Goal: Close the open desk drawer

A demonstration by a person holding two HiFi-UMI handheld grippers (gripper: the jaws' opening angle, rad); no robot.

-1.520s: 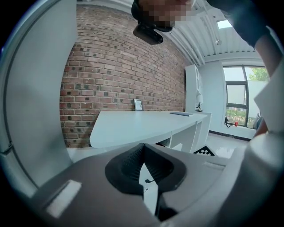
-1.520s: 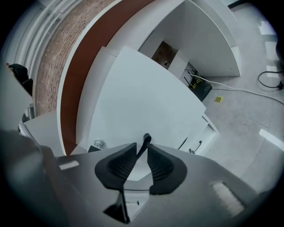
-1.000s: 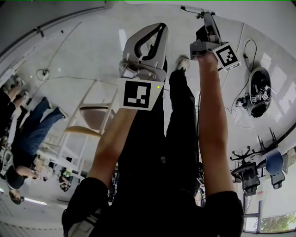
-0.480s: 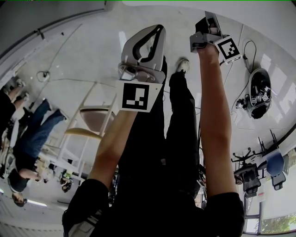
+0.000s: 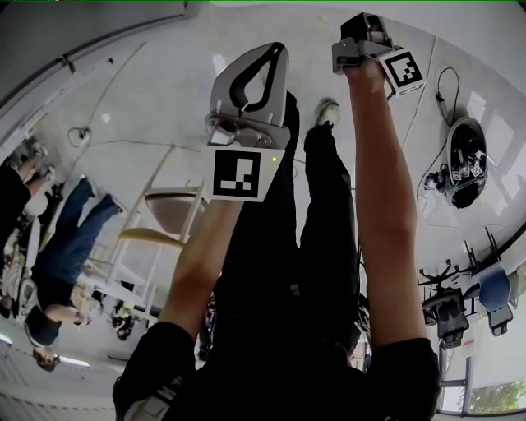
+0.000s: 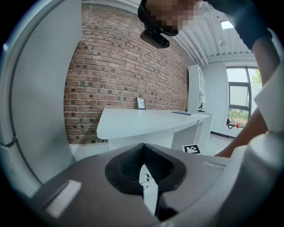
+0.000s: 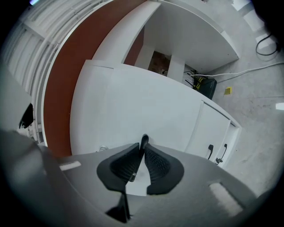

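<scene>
Jaws on left gripper point(image 6: 143, 150) clenched, pads flush together, nothing in them. Left gripper view: white desk point(image 6: 146, 122) sits well beyond the tips, against a brick wall point(image 6: 115, 66), small picture frame point(image 6: 141, 103) on top. Can't tell a drawer on it from this side. A forearm crosses the right edge.

Right gripper view, picture rolled: right gripper point(image 7: 142, 150) jaws have just been closing, now only a thin slit left between the pads, nothing pinched in it. White desk front fills the middle; a dark handle point(image 7: 143, 141) on it lines up right past the jaw tips, apart from them as far as I can tell. Can't tell which panel is the open drawer. Cabinet door point(image 7: 213, 133) with two black pulls sits off to the right, cables point(image 7: 253, 68) on the floor beyond.

Head view: both arms stretched out over the floor point(image 5: 148, 90), left gripper point(image 5: 273, 56) lower, right gripper point(image 5: 366, 25) farther out near the top edge. Stool point(image 5: 168, 210) and seated people point(image 5: 57, 263) at left, office chairs point(image 5: 489, 292) at right.
</scene>
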